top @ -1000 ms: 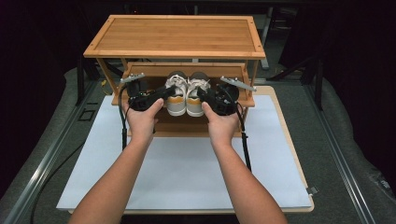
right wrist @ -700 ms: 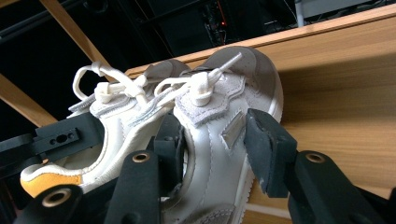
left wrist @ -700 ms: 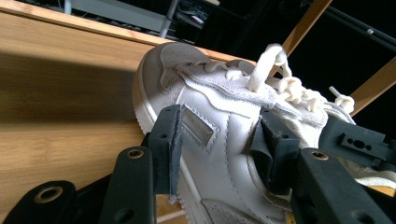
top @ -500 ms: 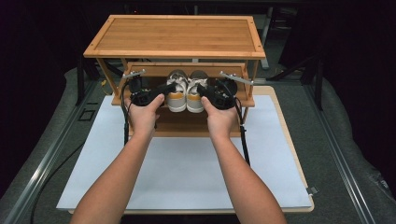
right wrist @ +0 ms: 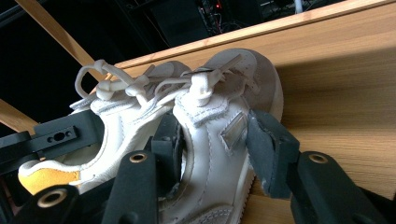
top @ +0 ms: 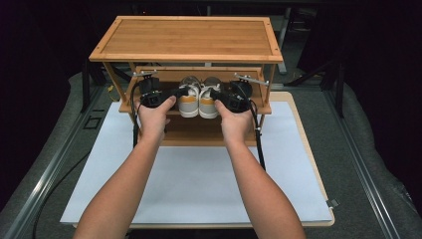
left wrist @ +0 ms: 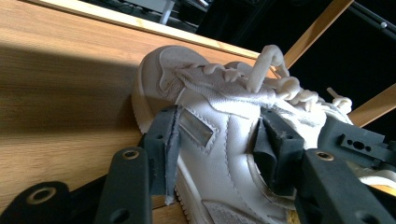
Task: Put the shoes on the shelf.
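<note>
Pair of white sneakers on the middle shelf (top: 259, 105) of a bamboo shoe rack (top: 191, 37), which stands at the 12 o'clock end of the counter (top: 298, 164). The left hand-held gripper (top: 175, 93) pinches the left sneaker (top: 188, 102) across its upper — one pad on the outer side panel, the other on the inner side by the laces (seen clearly in the left gripper view, (left wrist: 219, 135)). The right hand-held gripper (top: 215, 94) likewise pinches the right sneaker (top: 208, 102) across its upper, just behind the tongue (right wrist: 210, 140). The two shoes sit touching side by side, toes toward 12 o'clock, heels with orange-yellow tabs toward 6 o'clock.

Judged step: seating the pair on the shelf, or drawing it off — the frames do not settle which. To do it well, keep both hands level and moving together so the shoes stay parallel; hold the soles flat to the board. The uppers are soft and will deform under the pads, so a moderate squeeze suffices. Loose lace loops (right wrist: 100, 79) could snag a jaw or the rack's diagonal brace (right wrist: 56, 30).
</note>
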`<state>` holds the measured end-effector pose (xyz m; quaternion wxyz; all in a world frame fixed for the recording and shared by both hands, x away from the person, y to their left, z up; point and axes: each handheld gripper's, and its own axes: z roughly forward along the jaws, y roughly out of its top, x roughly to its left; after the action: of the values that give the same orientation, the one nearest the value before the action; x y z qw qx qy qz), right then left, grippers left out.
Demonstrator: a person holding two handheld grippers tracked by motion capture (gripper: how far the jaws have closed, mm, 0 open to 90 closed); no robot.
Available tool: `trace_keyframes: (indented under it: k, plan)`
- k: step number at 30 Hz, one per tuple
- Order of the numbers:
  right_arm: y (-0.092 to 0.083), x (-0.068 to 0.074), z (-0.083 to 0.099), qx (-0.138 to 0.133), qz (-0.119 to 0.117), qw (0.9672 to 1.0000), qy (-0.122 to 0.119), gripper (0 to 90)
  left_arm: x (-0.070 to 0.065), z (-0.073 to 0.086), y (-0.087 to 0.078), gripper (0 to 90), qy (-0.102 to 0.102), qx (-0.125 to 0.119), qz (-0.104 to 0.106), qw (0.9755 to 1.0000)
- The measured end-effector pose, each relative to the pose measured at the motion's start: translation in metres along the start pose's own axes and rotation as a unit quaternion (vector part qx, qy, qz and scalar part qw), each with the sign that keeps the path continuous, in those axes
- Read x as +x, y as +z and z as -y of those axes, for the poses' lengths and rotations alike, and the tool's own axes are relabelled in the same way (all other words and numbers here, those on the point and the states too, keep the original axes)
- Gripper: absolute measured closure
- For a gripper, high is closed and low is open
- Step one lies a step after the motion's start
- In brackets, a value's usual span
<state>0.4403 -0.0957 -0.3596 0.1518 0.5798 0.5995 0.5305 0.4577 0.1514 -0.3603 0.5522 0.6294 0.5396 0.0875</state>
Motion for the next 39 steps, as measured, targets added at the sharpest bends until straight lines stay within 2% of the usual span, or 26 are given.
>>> trace_keyframes:
  k: [2, 6, 9, 15, 16, 19, 23, 28, 29, 30, 34, 36, 37, 39]
  plan:
    - [0.0, 0.0, -0.001, 0.004, 0.001, 1.0, 0.0, 56.0, 0.001, -0.002, 0.0, 51.4, -0.011, 0.007, 0.007, 0.9999]
    - [0.001, 0.0, -0.004, 0.017, 0.003, 0.9999, 0.002, 55.6, -0.003, -0.008, -0.003, 50.7, -0.003, 0.011, -0.001, 0.9999]
    - [0.002, 0.0, -0.007, 0.024, 0.003, 0.9997, 0.001, 55.4, -0.005, -0.011, -0.006, 50.6, 0.006, 0.015, 0.003, 0.9999]
    - [0.001, 0.0, -0.007, 0.026, 0.004, 0.9996, -0.001, 54.9, -0.007, -0.012, -0.01, 51.9, 0.007, 0.01, 0.006, 0.9999]
    - [0.0, 0.0, -0.007, 0.027, 0.004, 0.9996, 0.0, 54.9, -0.008, -0.012, -0.01, 52.2, 0.001, 0.005, 0.005, 1.0]
    - [0.0, 0.0, -0.007, 0.031, 0.003, 0.9995, 0.001, 54.8, -0.008, -0.012, -0.012, 53.0, 0.012, 0.008, 0.004, 0.9999]
    - [0.0, 0.0, -0.009, 0.036, -0.001, 0.9993, 0.0, 53.1, -0.008, -0.011, -0.013, 53.1, 0.013, 0.009, 0.006, 0.9999]
    - [-0.006, 0.003, -0.013, 0.021, 0.002, 0.9996, -0.017, 52.7, -0.007, -0.01, -0.014, 54.5, 0.015, 0.004, 0.008, 0.9999]
    - [-0.008, 0.005, -0.014, 0.024, 0.01, 0.9995, -0.019, 52.8, -0.007, -0.009, -0.014, 54.7, 0.014, 0.006, 0.01, 0.9998]
    - [-0.009, 0.005, -0.014, 0.019, -0.001, 0.9997, -0.017, 52.8, -0.007, -0.009, -0.015, 55.0, 0.017, 0.006, 0.01, 0.9998]
    - [-0.014, 0.007, -0.013, 0.014, -0.006, 0.9997, -0.02, 53.5, -0.008, -0.008, -0.02, 56.7, 0.023, 0.003, 0.016, 0.9996]
    - [-0.018, 0.008, -0.013, 0.011, -0.006, 0.9997, -0.02, 54.6, -0.009, -0.008, -0.023, 58.0, 0.016, -0.003, 0.024, 0.9996]
    - [-0.02, 0.008, -0.013, 0.01, -0.006, 0.9997, -0.022, 55.6, -0.009, -0.008, -0.025, 59.5, 0.029, -0.004, 0.022, 0.9993]
    - [-0.023, 0.008, -0.014, 0.009, -0.008, 0.9996, -0.027, 57.9, -0.01, -0.007, -0.029, 61.6, 0.036, -0.005, 0.021, 0.9991]
